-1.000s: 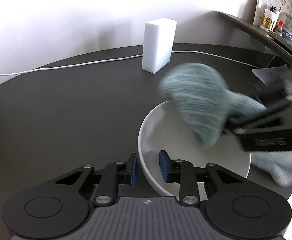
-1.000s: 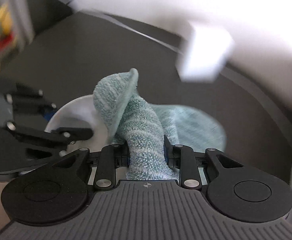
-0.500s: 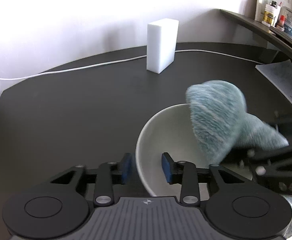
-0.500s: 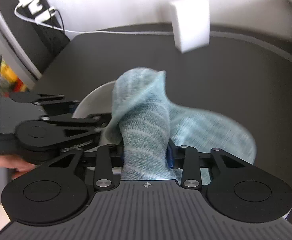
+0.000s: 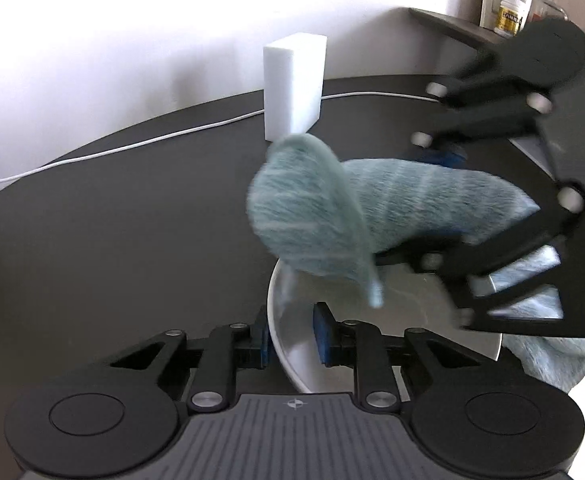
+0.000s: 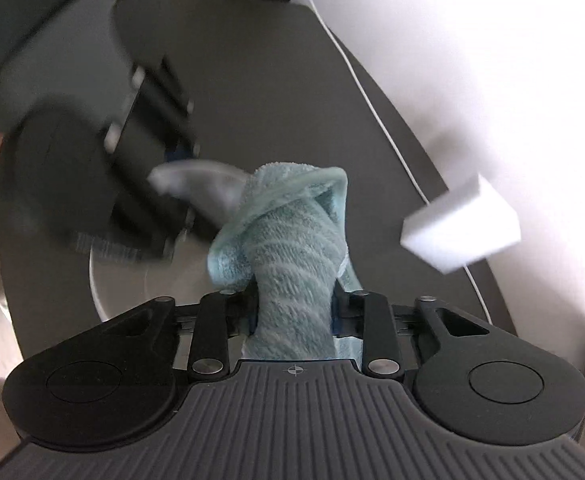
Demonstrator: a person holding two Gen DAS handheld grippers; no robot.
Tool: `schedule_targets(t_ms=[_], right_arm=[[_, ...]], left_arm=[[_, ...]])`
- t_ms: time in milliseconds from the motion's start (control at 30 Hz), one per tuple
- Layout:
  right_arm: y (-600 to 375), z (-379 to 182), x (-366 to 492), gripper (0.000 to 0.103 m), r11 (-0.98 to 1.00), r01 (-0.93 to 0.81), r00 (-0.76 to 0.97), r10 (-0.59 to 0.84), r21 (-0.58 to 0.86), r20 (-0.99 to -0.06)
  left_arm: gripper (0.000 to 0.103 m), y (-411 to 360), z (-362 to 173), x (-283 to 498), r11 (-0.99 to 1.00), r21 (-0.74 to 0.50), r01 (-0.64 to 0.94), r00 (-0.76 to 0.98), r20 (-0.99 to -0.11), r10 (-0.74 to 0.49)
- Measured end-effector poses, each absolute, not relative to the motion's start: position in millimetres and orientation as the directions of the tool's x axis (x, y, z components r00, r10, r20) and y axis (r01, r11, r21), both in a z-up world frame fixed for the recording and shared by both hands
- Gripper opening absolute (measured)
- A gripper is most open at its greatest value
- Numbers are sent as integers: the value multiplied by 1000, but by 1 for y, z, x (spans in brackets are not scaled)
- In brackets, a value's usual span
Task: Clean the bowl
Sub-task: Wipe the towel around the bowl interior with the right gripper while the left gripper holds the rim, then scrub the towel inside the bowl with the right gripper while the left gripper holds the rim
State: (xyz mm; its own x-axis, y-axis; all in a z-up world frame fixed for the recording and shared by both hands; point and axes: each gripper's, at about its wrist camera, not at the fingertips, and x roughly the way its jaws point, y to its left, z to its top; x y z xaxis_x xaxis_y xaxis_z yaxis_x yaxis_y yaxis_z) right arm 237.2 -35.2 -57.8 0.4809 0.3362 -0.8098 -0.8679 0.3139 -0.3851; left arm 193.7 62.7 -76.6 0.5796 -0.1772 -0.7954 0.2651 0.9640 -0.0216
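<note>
**A:** The left gripper (image 5: 290,330) is clamped on the near rim of the white bowl (image 5: 392,344), one pad outside the wall and one inside. That's the anchor. I'd keep it pinched hard there, because the wiping will want to skid the bowl across the black table (image 5: 112,220).

**B:** And the right gripper (image 6: 294,312)?

**A:** It has the teal cloth (image 6: 292,264) bunched between its pads, pressed in on both sides, though its jaws are easing apart a touch. In my view it should hold tighter. A loose wad slips out mid-swipe.

**B:** Where's the cloth relative to the bowl?

**A:** From the left wrist view the bowl sits at about five o'clock, low and near. The cloth's free flap hangs over the far rim at roughly twelve o'clock of the bowl, blurred. I'd press it down onto the inner wall and sweep round.

**B:** How does the bowl look?

**A:** Plain white, smooth, shallow, upright. I can't make out any dirt. The white block (image 5: 294,84) stands well apart behind it.
</note>
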Motion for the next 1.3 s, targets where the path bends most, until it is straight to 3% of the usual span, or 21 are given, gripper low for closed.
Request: schedule_targets(t_ms=[133,233,300,400,467,600,700,733,867,967,1033,1067,1133,1200,1300], right_arm=[[-17,-65,239,31,272,-867,493,337,-419,-802],[-22,-65,242,28,376,-843,506,309,-385,-806],[-37,-62,250,28,558,-780,500,284,-282,-818],[-84,-62,251,28,781,-624,440,346,-5,-829],[-112,-67,243,29,844,-502,403,420,187,-813],[-135,-78,222,31,849,-329,374,520,414,-768],[-123,-79,206,36,859,-352,402,498,372,-768],[-114,-76,201,37,862,-420,430,466,285,-773],[-89,-71,197,34,787,-617,495,395,7,-774],[-61,-70,186,31,530,-783,553,353,-326,-755],[-50,-73,178,31,350,-815,571,345,-462,-745],[-45,-74,176,31,254,-823,568,340,-508,-750],[-35,-70,186,31,182,-842,539,320,-508,-779],[-29,-65,198,32,204,-857,515,328,-473,-792],[-20,-59,216,41,261,-890,450,363,-374,-816]], left_arm=[[23,61,-78,190,975,-8,224,597,-790,-143],[25,64,-77,188,981,-29,193,599,-789,-141],[26,65,-77,185,982,-29,185,604,-785,-137],[25,63,-77,184,983,-17,184,612,-781,-127],[26,60,-77,183,983,-5,183,615,-779,-119],[28,58,-77,181,984,3,178,622,-775,-110],[34,56,-77,176,981,40,187,635,-767,-90],[40,55,-77,177,980,63,188,635,-769,-72],[45,57,-76,181,976,88,199,629,-775,-58],[57,61,-75,183,973,97,210,625,-778,-57],[63,61,-75,185,968,103,229,620,-782,-63],[60,61,-75,186,965,106,239,617,-784,-67],[34,65,-76,187,967,42,252,593,-796,-120],[33,65,-77,186,965,25,260,590,-795,-139],[30,71,-78,186,968,-16,252,584,-795,-165]])
